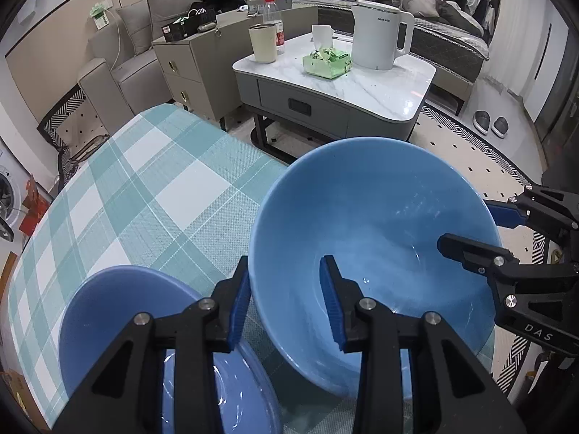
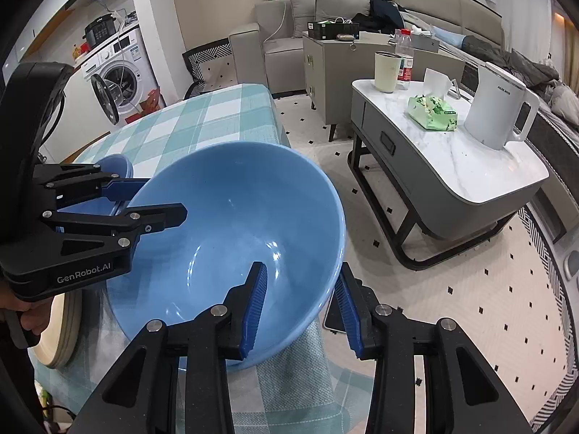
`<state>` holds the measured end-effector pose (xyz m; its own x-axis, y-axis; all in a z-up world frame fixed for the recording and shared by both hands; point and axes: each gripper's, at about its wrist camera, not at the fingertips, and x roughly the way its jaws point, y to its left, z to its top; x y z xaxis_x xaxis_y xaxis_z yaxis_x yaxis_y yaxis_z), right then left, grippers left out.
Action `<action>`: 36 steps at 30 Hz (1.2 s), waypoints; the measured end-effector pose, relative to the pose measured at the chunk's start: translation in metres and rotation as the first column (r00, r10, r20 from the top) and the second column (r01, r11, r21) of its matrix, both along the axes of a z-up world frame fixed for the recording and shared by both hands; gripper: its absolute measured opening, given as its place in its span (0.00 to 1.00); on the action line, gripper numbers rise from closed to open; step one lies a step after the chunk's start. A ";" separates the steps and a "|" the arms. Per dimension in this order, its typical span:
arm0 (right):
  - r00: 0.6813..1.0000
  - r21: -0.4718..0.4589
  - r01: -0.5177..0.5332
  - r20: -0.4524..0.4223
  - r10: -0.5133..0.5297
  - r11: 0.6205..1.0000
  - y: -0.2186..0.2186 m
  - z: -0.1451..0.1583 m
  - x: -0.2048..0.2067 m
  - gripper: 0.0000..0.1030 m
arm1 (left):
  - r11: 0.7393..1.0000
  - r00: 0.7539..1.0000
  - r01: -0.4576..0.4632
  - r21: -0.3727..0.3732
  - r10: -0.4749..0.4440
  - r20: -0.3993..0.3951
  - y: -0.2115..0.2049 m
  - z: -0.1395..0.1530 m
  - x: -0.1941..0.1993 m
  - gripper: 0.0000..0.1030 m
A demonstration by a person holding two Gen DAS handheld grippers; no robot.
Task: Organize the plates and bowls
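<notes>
Left wrist view: the left gripper (image 1: 286, 303) straddles the large blue bowl's (image 1: 380, 217) near rim, jaws parted, above a smaller blue bowl (image 1: 119, 300) on the checked tablecloth (image 1: 144, 188). Right wrist view: the right gripper (image 2: 300, 307) likewise brackets the opposite rim, loosely; only here, stacked plates (image 2: 61, 329) show at left.

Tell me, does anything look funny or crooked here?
Yes: the big blue bowl sits tilted, right at the checked table edge, its rim between the fingers of both hand-held grippers, left and right. Nothing looks spilled or broken.
</notes>
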<state>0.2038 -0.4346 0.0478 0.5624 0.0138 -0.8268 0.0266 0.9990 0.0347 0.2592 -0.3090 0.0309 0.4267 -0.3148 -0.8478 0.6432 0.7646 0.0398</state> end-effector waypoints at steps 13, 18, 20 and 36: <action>1.000 -0.039 0.000 0.014 0.001 0.999 0.001 0.003 -0.003 0.31 | 1.000 1.000 -0.009 0.002 0.009 0.006 -0.005 0.000 -0.004 0.34; 1.000 -0.041 0.010 0.024 -0.009 0.999 -0.002 0.004 -0.004 0.25 | 1.000 1.000 -0.013 0.000 0.013 0.003 -0.003 0.001 -0.003 0.33; 1.000 -0.045 0.012 0.024 -0.011 0.999 -0.003 0.004 -0.004 0.25 | 1.000 1.000 -0.013 -0.003 0.013 0.003 -0.003 0.001 -0.003 0.33; 0.997 -0.063 0.028 0.074 -0.023 0.998 -0.003 0.019 -0.011 0.24 | 1.000 1.000 -0.011 -0.030 0.012 0.025 -0.002 0.013 -0.011 0.33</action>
<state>0.1925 -0.4381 0.0671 0.6209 -0.0530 -0.7821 0.0521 0.9983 -0.0263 0.2484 -0.3113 0.0441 0.4519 -0.3344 -0.8270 0.6334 0.7731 0.0336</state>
